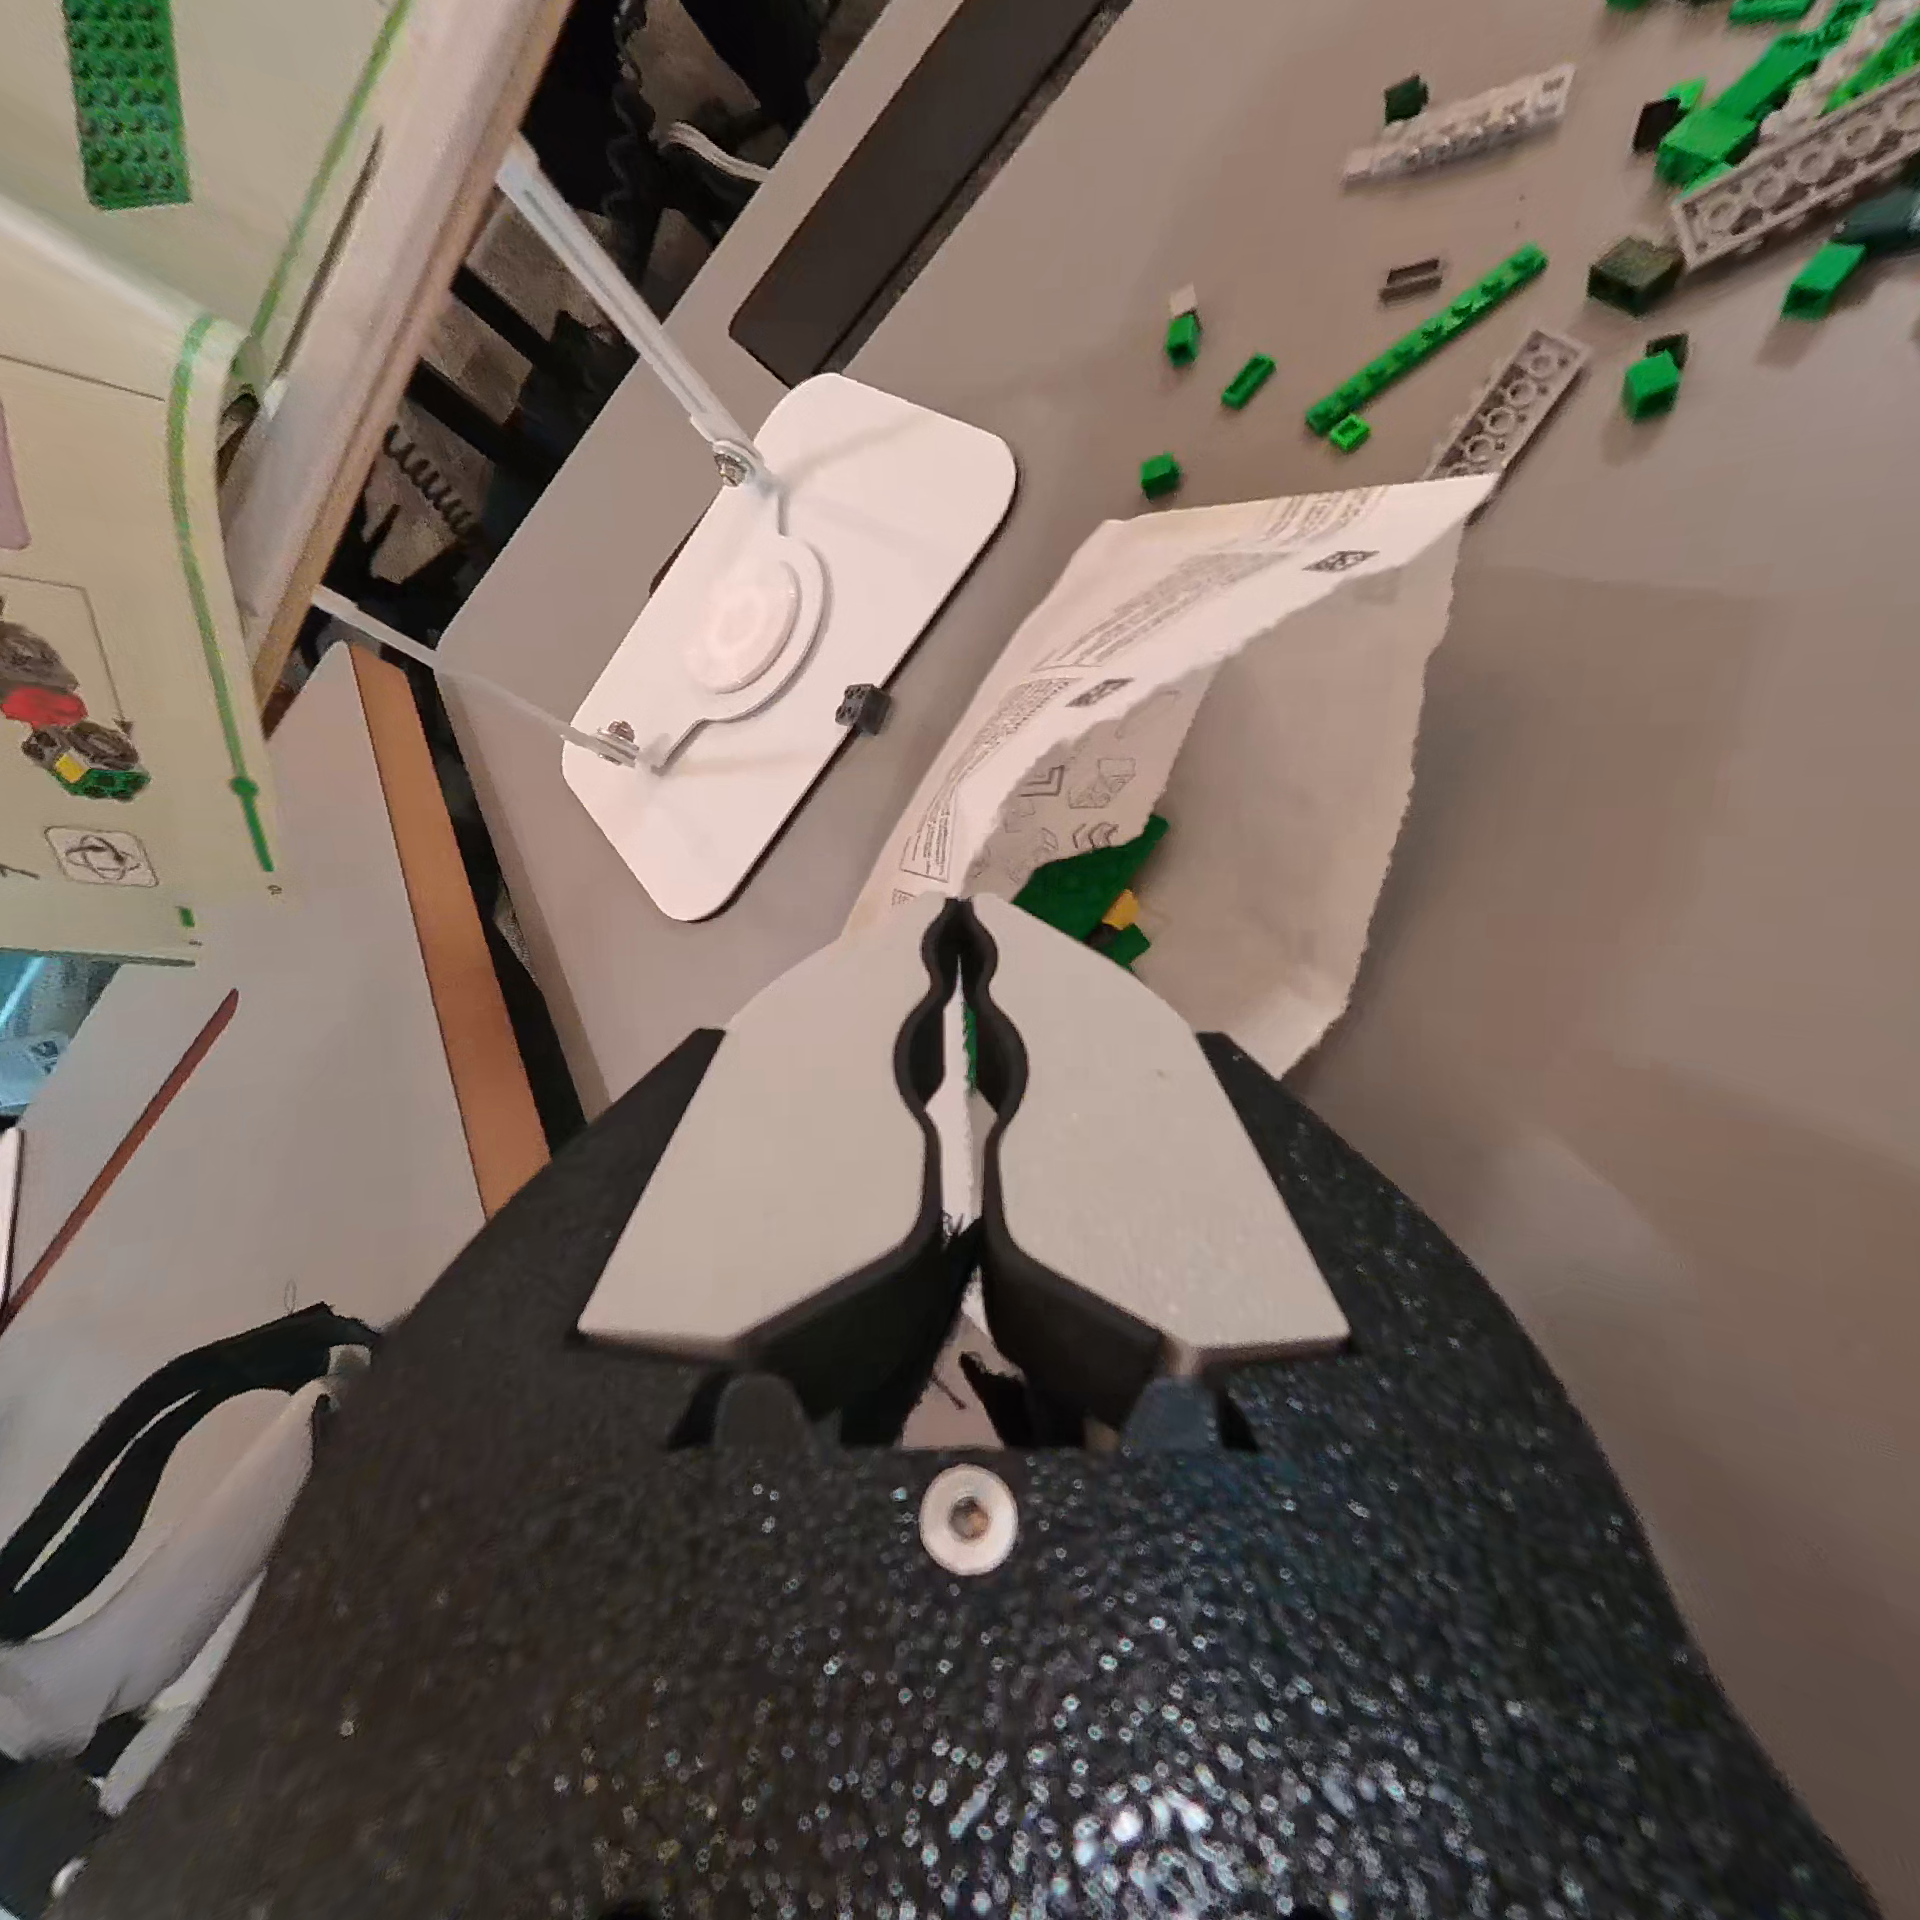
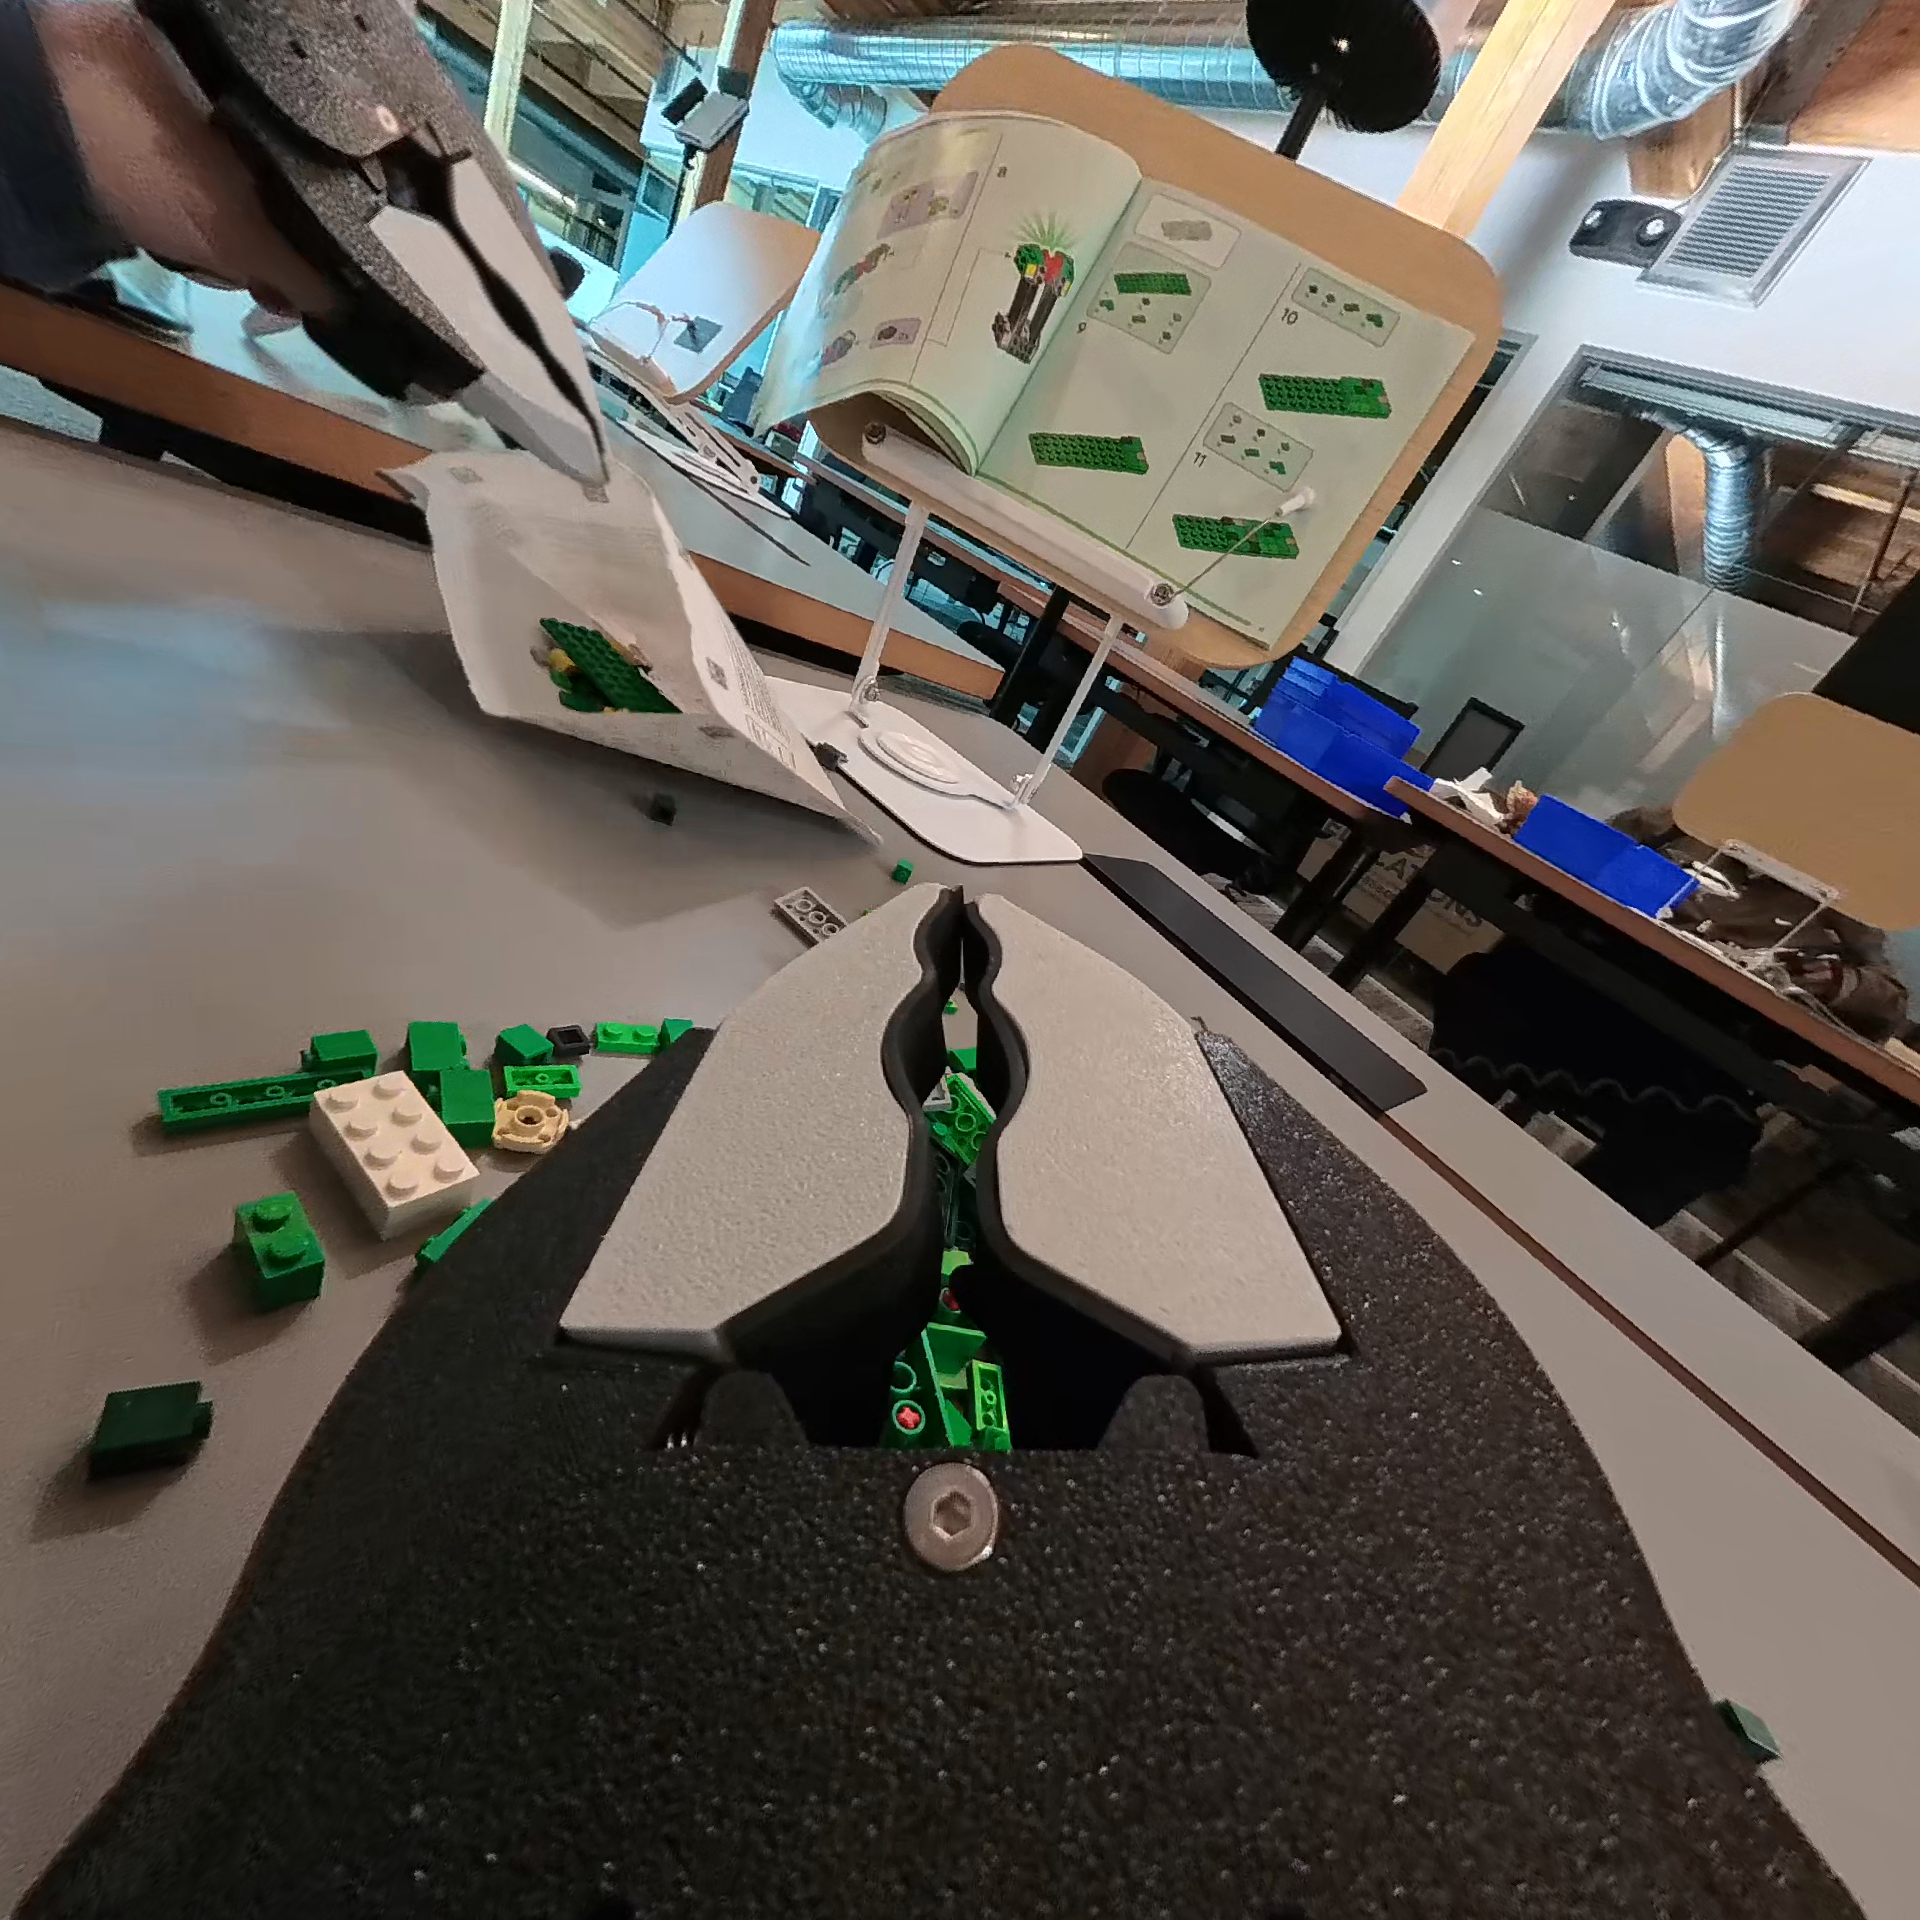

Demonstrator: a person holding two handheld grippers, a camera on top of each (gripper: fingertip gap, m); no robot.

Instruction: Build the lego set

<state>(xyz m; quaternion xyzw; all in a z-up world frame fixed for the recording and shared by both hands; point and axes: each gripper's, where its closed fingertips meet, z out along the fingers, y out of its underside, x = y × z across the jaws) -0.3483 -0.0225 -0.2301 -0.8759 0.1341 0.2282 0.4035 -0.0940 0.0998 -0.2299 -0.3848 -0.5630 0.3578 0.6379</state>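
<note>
The left gripper [image 1: 958,914] is pinched tight on the corner of a torn white paper bag [image 1: 1195,727], lifting that corner so the bag tilts mouth-down toward the grey table [image 1: 1558,935]; held this way, the green bricks inside [image 2: 603,665] should slide toward the ragged opening, and from the right wrist view several of them sit at the lower edge, not yet out; the bag hangs in the air, apparently only its far lower edge near the table. The right gripper [image 2: 961,909] has its fingers drawn together with nothing between them, held low over the heap of loose bricks, probably waiting clear of the pour; through the gap behind its fingers a pile of green pieces [image 2: 951,1382] shows beneath it. Other loose parts lie spread on the table: a white brick [image 2: 393,1162] among small green ones, a long green strip [image 1: 1425,338] and grey plates [image 1: 1512,405] farther off. The instruction booklet [image 2: 1122,353] stands open on a white stand [image 2: 935,769] just beyond the bag, propped up so the pages can be read while both hands are busy; by my reading the build itself is barely begun, as this is still the emptying of parts.
</note>
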